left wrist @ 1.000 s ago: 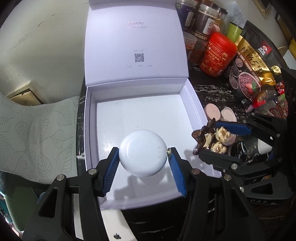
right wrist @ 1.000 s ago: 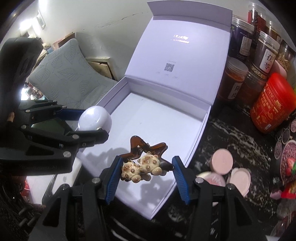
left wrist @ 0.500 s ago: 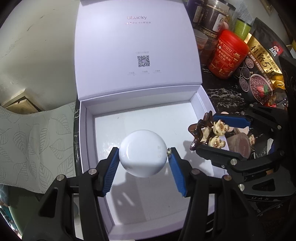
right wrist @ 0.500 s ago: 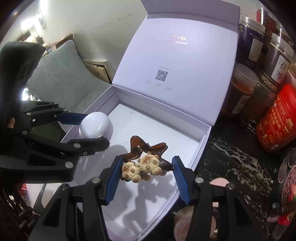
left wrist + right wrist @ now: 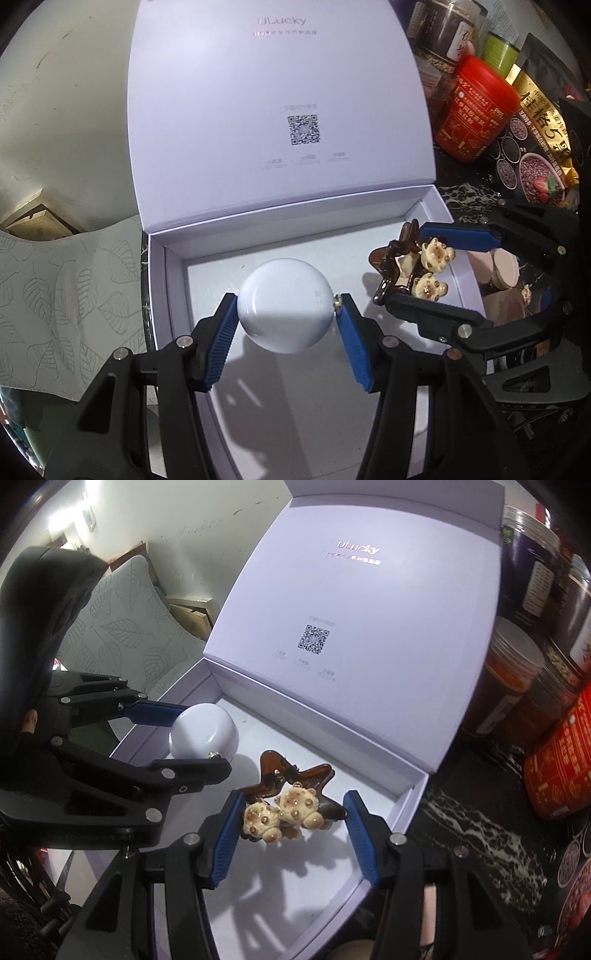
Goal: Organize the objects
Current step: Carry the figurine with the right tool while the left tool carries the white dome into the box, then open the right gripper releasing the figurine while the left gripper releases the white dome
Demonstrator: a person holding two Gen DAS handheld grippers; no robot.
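Left claw: my left claw (image 5: 286,314) gripped a white ball (image 5: 285,303), blue pads pressed on its two sides, mid-frame in the left wrist view. In the right wrist view the same claw (image 5: 199,734) sat at centre left.

Ball: it hung above the box floor, over the left half of the tray, with its shadow on the white floor below. I could not tell whether it touched the floor.

Right claw: my right claw (image 5: 291,812) was closed on a brown star clip (image 5: 295,775) with two cream bear charms (image 5: 280,812), low centre of the right wrist view. In the left wrist view this claw (image 5: 417,266) showed at centre right, beside the box's right wall.

Clip: held clear of the floor over the right part of the tray, shadow beneath it. Ball and clip were near each other, not touching.

Box: white box (image 5: 173,280) was open, lid (image 5: 280,74) standing up at the back with a QR code on its inner face.

Surroundings: red tin (image 5: 476,114) and jars (image 5: 517,679) to the right of the box; leaf-print cushion (image 5: 55,306) to its left.
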